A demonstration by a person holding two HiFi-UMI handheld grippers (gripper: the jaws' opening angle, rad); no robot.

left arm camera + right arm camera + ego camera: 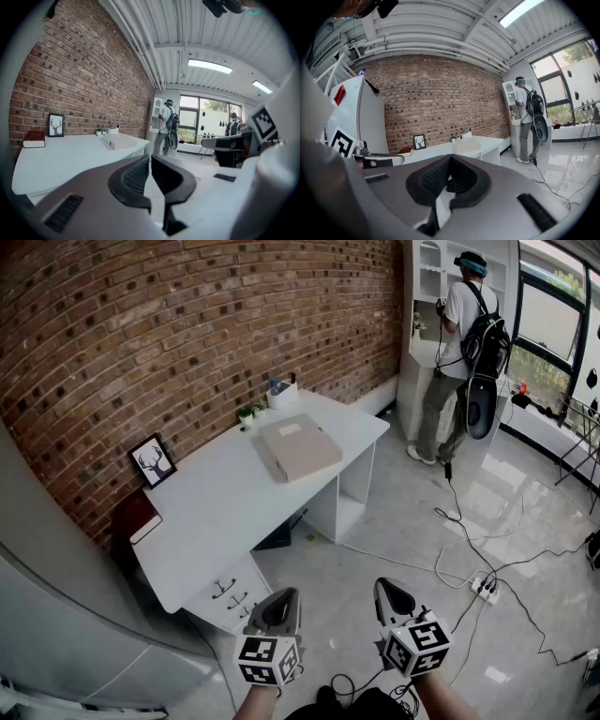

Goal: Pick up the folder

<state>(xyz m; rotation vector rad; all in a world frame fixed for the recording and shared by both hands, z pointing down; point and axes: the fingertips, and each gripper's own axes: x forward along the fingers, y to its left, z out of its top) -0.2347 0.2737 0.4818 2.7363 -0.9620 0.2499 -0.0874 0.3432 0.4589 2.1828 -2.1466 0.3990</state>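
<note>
A thick beige folder (298, 446) lies flat on the white desk (225, 512), toward its far right end. It shows small in the left gripper view as the folder (119, 141) and in the right gripper view as the folder (467, 146). My left gripper (283, 596) and right gripper (391, 589) hang side by side over the floor, well short of the desk. Both are shut with nothing between the jaws.
On the desk stand a framed deer picture (153, 460), a red book (137, 516), small plants (251, 412) and a white cup (281, 393). A person with a backpack (462, 343) stands at a white cabinet. Cables and a power strip (484, 588) lie on the floor.
</note>
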